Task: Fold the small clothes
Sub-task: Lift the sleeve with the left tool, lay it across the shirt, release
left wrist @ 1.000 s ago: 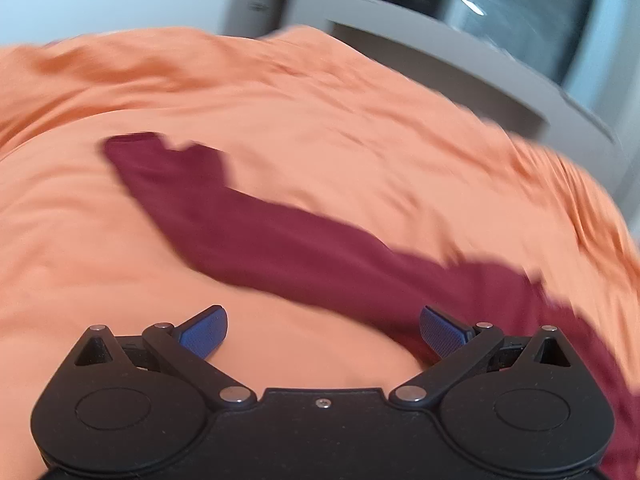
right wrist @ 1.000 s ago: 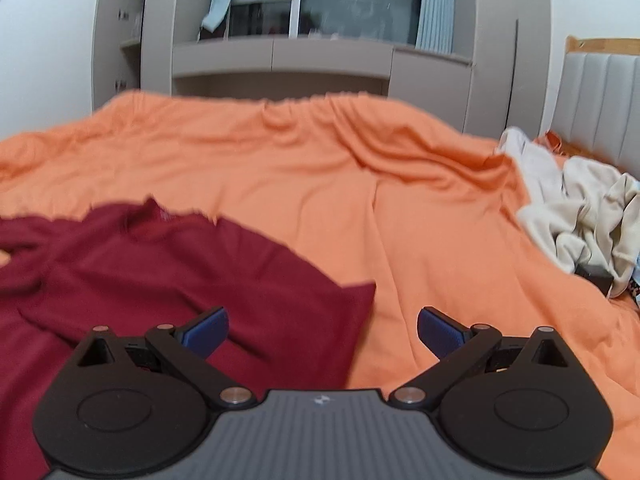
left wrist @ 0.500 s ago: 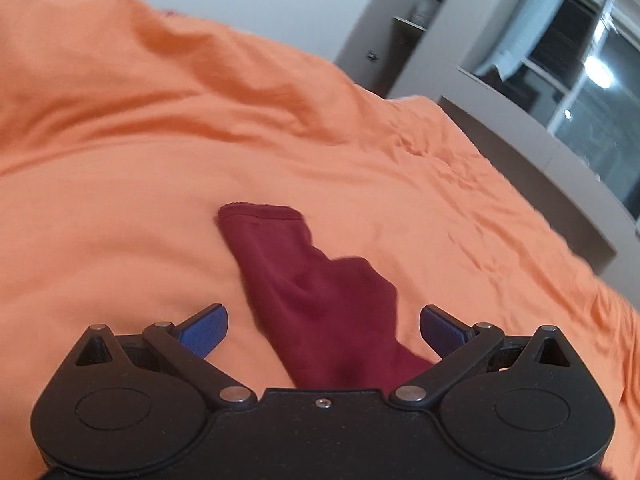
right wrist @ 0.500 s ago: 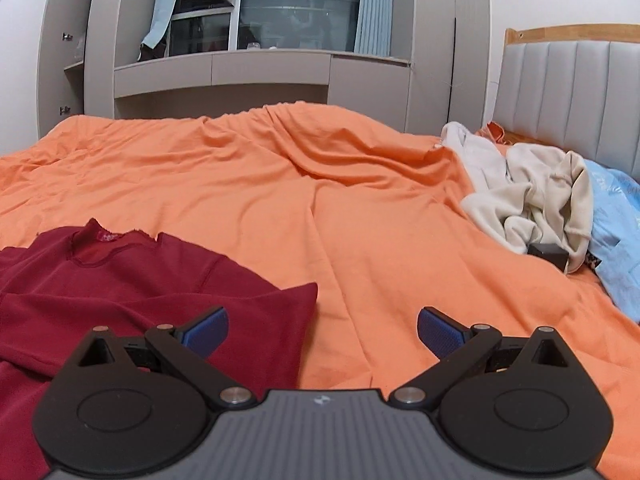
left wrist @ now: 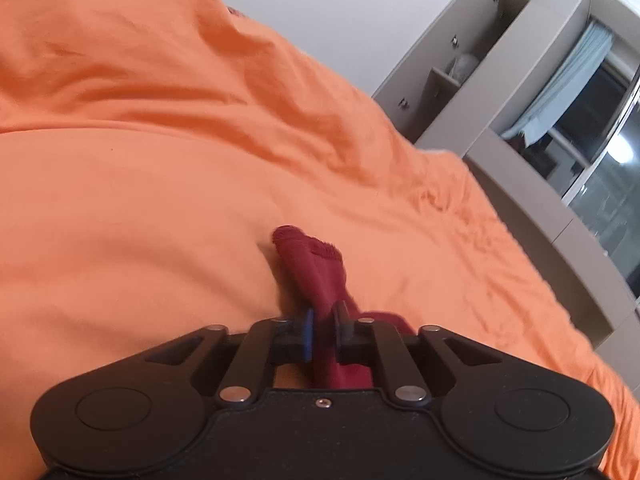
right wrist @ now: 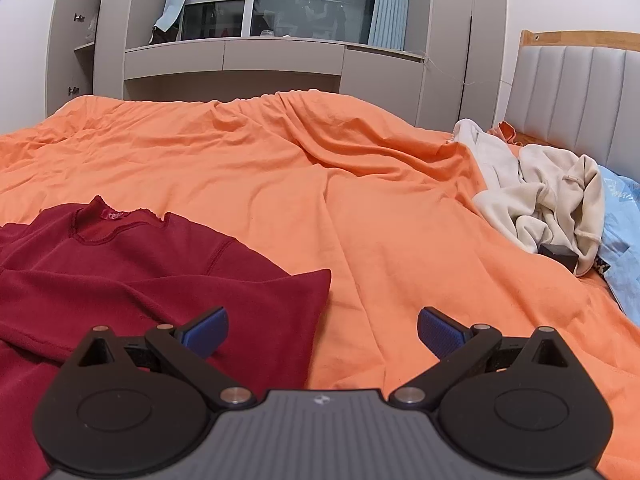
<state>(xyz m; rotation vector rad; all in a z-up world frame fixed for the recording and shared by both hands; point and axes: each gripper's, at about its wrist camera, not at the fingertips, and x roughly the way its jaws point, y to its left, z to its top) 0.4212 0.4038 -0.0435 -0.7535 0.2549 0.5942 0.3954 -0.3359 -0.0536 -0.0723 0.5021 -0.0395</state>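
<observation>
- On the bed, over the rumpled orange cotton sheet: both my grippers are working a dark red knit long-sleeve top.
- My left gripper: fingers pinched down on a bunched sleeve of the red top, only the fabric's thickness between the blue pads. The cuff end sticks out past the tips and lies on the sheet.
- My right gripper: fingers spread wide, holding nothing. The left pad sits above the top's near right edge, the right pad above bare sheet; I can't tell if either touches.
- The top's body lies spread on the sheet, left of centre in the right wrist view, neckline pointing away from me.
- A heap of cream fleece clothes is well apart at the right, by a light blue garment and the grey padded headboard.
</observation>
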